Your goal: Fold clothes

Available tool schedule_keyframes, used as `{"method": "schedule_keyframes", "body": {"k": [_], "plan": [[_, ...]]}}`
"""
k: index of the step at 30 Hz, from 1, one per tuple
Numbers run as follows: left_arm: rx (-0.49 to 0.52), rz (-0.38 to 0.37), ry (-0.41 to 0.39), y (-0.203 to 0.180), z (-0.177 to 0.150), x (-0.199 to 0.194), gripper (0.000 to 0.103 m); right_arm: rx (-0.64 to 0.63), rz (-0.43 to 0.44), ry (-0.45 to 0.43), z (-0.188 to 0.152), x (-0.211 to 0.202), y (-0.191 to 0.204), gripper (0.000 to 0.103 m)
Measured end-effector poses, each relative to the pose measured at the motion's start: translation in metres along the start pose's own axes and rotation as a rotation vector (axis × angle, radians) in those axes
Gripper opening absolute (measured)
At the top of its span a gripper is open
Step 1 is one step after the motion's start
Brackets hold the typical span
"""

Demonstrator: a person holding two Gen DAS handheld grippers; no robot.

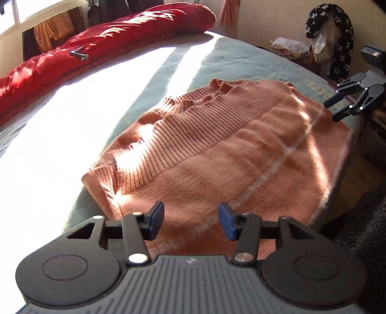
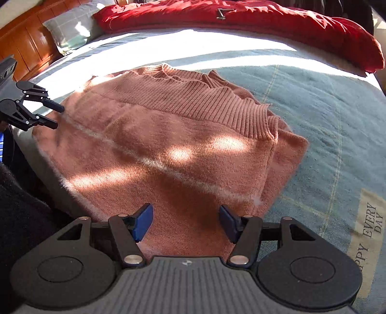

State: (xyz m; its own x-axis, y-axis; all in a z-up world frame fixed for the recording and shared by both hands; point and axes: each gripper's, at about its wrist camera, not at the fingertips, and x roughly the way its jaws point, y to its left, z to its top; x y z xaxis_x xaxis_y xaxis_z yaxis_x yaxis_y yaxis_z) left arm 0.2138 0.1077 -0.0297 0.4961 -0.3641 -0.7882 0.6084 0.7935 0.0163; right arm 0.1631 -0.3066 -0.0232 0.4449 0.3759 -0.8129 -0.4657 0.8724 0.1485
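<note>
Both claws, left claw point(image 1: 191, 221) and right claw point(image 2: 186, 223), hang spread and empty over the folded sweater point(image 1: 217, 154).

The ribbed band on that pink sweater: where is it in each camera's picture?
Left wrist view: the ribbed band runs diagonally through the middle, from lower left to upper right.
Right wrist view: the ribbed band crosses above the middle, sloping down to the right.
Shared landmark: the red quilt along the bed's far side.

Both wrist views look low and close across the sweater point(image 1: 217, 149) from opposite ends, seemingly.
</note>
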Motion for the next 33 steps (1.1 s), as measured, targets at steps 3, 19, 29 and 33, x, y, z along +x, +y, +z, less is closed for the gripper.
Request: {"method": "schedule_keyframes", "body": {"k": [3,19,29,33], "plan": [[-0.078,0.083,-0.046,0.024,0.012,0.008,0.049,0.062,-0.019,-0.07,0.018,0.0,-0.022,0.064],[-0.39,0.058,-0.045,0.081,0.002,0.051,0.045,0.245,-0.045,-0.152,0.04,0.047,-0.083,0.043],[-0.367,0.045,-0.018,0.081,0.008,0.059,0.047,0.381,0.057,-0.196,0.029,0.057,-0.1,0.046],[-0.35,0.058,-0.01,0.078,0.009,0.06,0.047,0.476,0.144,-0.237,0.029,0.059,-0.117,0.05]]}}
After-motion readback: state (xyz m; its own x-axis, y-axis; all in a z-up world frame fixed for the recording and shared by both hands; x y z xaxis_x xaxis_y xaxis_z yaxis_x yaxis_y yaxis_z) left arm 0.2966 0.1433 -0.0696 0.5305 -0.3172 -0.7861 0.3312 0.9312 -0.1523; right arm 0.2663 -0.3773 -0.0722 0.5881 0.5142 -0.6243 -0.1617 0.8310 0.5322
